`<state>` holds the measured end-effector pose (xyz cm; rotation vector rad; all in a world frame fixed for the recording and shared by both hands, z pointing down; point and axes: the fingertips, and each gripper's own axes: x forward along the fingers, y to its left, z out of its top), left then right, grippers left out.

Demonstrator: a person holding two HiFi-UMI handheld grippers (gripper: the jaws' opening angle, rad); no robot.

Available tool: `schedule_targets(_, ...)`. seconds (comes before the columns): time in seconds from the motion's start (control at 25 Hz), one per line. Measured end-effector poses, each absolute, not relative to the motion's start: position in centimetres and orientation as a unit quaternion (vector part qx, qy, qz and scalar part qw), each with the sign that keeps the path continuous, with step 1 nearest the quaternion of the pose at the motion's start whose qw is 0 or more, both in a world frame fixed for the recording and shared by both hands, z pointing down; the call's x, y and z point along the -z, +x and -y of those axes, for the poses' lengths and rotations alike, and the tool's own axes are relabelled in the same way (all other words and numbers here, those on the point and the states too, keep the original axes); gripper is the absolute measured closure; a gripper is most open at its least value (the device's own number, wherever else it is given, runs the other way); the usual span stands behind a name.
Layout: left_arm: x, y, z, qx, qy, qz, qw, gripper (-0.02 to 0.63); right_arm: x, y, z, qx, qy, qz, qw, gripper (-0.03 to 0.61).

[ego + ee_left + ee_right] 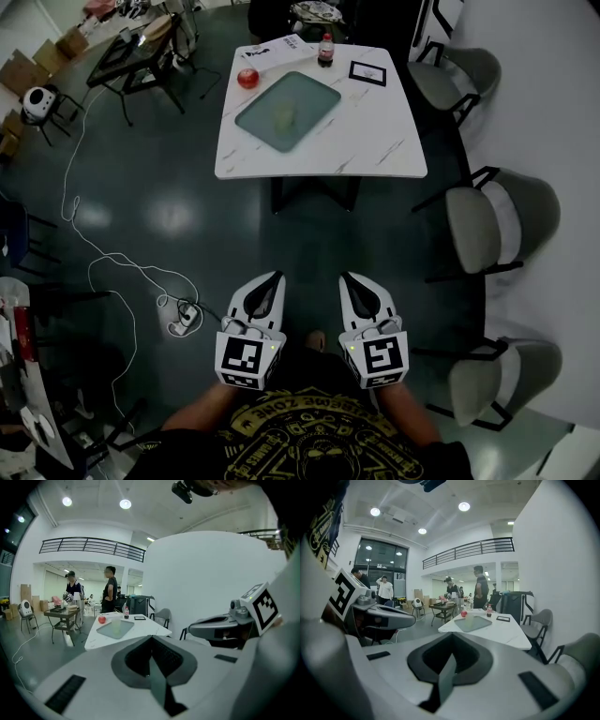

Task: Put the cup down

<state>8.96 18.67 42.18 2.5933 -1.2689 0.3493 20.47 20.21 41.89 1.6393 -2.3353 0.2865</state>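
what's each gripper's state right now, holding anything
Left gripper: closed, holding nothing.
Right gripper: closed, holding nothing.

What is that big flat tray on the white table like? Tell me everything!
The tray is a flat, grey-green rectangle with rounded corners and a low rim; it looks like plastic. It lies on the white table, turned at a slant to its edges. A pale, see-through cup stands on it. A red apple sits on the table near one edge, apart from it.
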Motion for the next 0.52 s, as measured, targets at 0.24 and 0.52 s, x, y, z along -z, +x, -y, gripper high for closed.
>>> schedule_targets(0.24, -42.2, 8.7, -17.3, -0.118, 0.891, 0.424, 0.117, 0.601, -42.2, 20.1, -19.0, -0.102, 0.572, 0.801, 0.14, 0.575)
schedule_targets(0.52, -42.4, 8.7, -16.0, -0.117, 0.894, 0.416, 0.119, 0.601, -42.3, 20.0, -18.0, -0.103, 0.576, 0.798, 0.144, 0.574)
